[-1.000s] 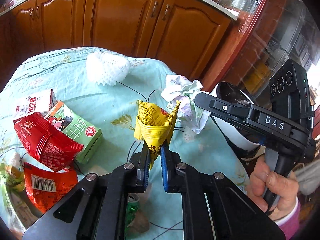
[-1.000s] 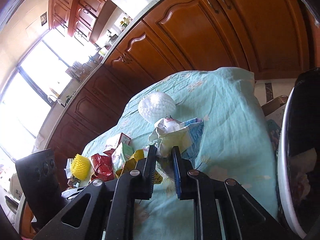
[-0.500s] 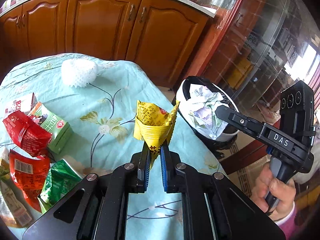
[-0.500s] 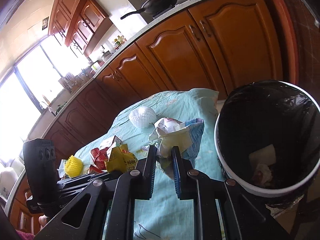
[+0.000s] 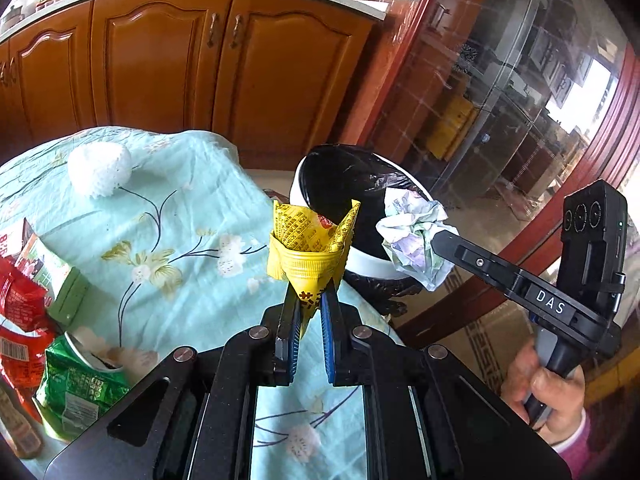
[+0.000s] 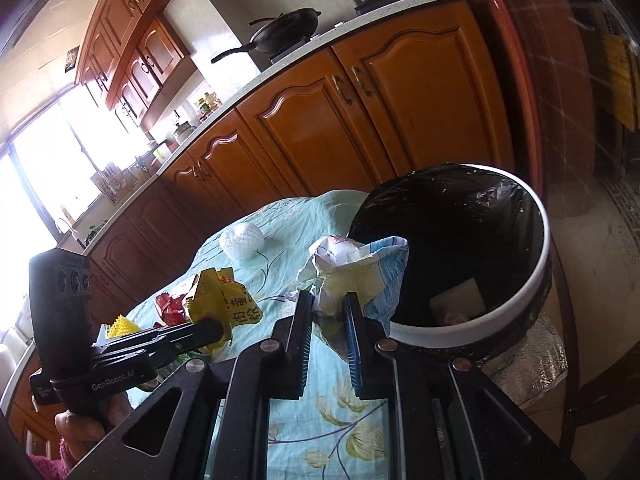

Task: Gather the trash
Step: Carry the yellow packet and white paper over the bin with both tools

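Observation:
My left gripper is shut on a yellow snack wrapper, held above the table's right edge near the bin. My right gripper is shut on a crumpled white paper wrapper, held beside the bin's rim. The white bin with a black liner stands off the table's edge; bits of trash lie at its bottom. In the left wrist view the bin is just behind the yellow wrapper, and the right gripper's crumpled paper hangs over its rim.
The table has a light green flowered cloth. On it lie a white foam net, red packets, a green carton and a green packet. Wooden cabinets stand behind. A glass door is at right.
Both grippers have moved right, away from the table's middle toward the bin, each carrying its trash. The crumpled paper now hangs at the bin's rim.

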The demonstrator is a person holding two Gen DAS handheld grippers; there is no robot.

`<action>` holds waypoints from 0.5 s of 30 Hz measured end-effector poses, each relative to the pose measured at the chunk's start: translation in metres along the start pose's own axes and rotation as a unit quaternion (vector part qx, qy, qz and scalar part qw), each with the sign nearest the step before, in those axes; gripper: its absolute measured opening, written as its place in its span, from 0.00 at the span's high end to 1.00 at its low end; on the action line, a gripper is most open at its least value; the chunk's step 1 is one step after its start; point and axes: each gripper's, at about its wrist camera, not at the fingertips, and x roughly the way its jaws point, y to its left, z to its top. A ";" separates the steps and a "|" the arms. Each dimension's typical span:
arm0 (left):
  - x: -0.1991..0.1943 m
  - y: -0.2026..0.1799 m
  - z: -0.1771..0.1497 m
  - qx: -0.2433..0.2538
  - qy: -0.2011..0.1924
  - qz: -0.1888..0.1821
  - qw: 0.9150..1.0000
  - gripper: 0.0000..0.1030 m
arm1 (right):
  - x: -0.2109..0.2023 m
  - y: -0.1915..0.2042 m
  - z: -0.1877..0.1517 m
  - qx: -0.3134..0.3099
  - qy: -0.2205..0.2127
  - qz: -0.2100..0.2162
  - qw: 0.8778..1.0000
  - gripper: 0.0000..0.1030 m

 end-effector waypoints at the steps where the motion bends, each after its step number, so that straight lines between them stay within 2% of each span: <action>1: 0.002 -0.003 0.001 0.002 0.000 -0.001 1.000 0.92 | -0.002 -0.002 0.000 0.000 -0.002 -0.003 1.000 0.85; 15: 0.028 -0.028 0.022 0.033 0.017 -0.003 0.999 0.92 | -0.017 -0.023 0.011 0.001 -0.027 -0.022 0.999 0.85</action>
